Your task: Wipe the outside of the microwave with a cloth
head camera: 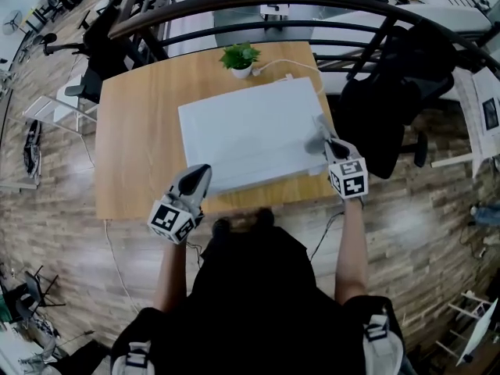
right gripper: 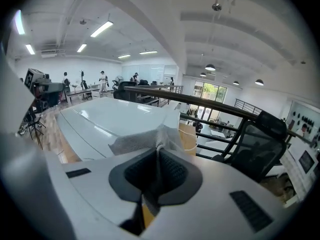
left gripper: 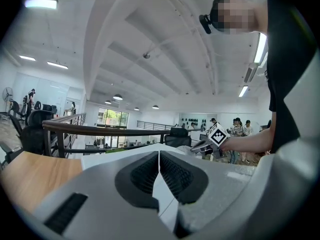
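Note:
A white microwave [head camera: 246,131] stands on the wooden table [head camera: 133,139], and I see it from above. My right gripper [head camera: 320,129] is at the right edge of its top, shut on a grey-white cloth [head camera: 316,142] that lies against the microwave. In the right gripper view the cloth [right gripper: 142,140] bunches out of the shut jaws of my right gripper [right gripper: 159,154], over the glossy microwave top [right gripper: 107,118]. My left gripper [head camera: 202,172] hovers by the microwave's front left corner. In the left gripper view, my left gripper [left gripper: 159,155] is shut with nothing in it.
A small potted plant [head camera: 240,57] stands at the table's far edge, with a white cable [head camera: 289,68] running behind the microwave. A dark railing [head camera: 258,10] curves past the table. A black office chair [head camera: 391,104] stands close on the right.

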Available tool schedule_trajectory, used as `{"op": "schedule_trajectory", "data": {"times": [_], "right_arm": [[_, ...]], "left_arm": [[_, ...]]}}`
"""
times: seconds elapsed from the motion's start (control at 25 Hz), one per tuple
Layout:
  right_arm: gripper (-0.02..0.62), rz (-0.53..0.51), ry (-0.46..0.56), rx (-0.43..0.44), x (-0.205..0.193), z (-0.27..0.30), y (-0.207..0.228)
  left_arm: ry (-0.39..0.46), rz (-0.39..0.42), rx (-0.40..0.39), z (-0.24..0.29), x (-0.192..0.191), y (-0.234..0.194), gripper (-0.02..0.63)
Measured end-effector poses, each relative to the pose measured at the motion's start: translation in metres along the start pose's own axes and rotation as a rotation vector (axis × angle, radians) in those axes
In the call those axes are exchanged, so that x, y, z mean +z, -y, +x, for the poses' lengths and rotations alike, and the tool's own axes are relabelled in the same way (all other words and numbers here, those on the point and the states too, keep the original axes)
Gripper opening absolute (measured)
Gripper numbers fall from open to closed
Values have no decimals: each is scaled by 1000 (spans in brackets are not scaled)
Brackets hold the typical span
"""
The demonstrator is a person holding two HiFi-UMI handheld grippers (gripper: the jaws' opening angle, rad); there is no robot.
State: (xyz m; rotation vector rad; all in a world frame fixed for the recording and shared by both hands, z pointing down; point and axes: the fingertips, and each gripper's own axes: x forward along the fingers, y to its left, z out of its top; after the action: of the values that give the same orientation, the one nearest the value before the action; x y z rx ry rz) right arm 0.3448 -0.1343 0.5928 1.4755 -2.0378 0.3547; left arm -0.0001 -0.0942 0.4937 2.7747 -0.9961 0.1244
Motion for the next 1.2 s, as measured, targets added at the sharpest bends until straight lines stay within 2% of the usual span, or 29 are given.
{"op": "schedule_trajectory", "data": {"times": [0.76, 1.04, 1.2], "right_arm": [[12, -64, 7, 78, 18, 34, 2], [11, -69, -7, 82, 19, 34, -2], [11, -57, -19, 57, 19, 36, -5]], "left_arm": [[3, -28, 163, -19, -13, -9, 9], [-1, -20, 161, -22, -18, -6, 9], [-15, -22, 146, -22, -22, -6, 9]]}}
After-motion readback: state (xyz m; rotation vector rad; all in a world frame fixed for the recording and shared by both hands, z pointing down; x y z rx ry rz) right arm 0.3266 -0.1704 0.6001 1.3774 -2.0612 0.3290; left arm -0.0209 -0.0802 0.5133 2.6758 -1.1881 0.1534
